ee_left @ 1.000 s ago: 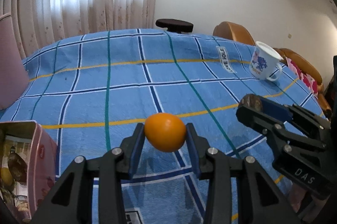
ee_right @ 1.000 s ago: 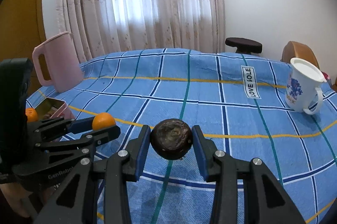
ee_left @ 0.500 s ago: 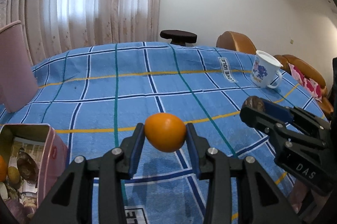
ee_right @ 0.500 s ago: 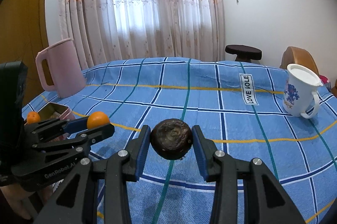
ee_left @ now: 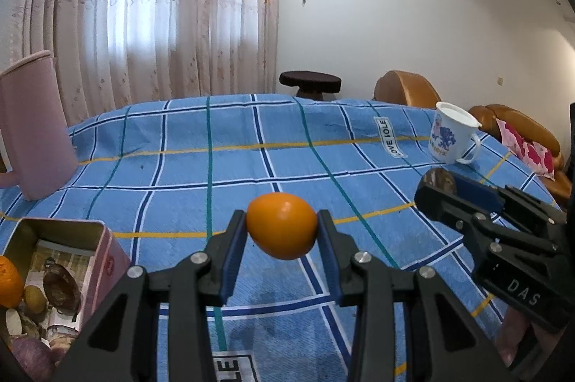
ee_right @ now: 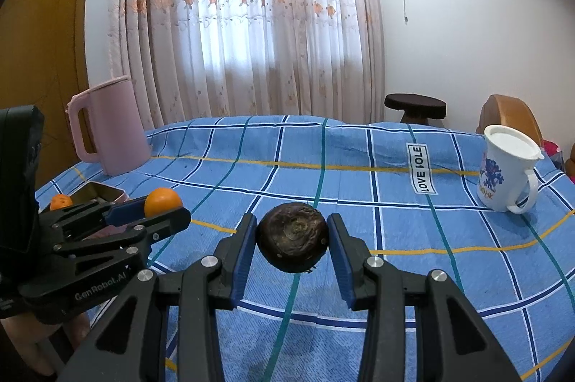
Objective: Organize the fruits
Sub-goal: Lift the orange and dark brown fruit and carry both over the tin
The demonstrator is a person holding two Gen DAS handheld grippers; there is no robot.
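Two grips: left fingers [ee_left: 230, 252] clamp orange [ee_left: 282, 225], long axis crosswise; right fingers [ee_right: 244, 252] clamp dark fruit [ee_right: 293, 242].

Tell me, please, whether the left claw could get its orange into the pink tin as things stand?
Probably yes. The left claw is shut on the orange, and the pink tin sits open-topped just to its left. Nothing stands between them, though fruit already lies inside the tin.

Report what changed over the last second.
Both views tilted upward: more wall, less cloth, and more of the tin shows. Nothing was taken or released. The left gripper stays shut on the orange, the right gripper on the dark fruit.
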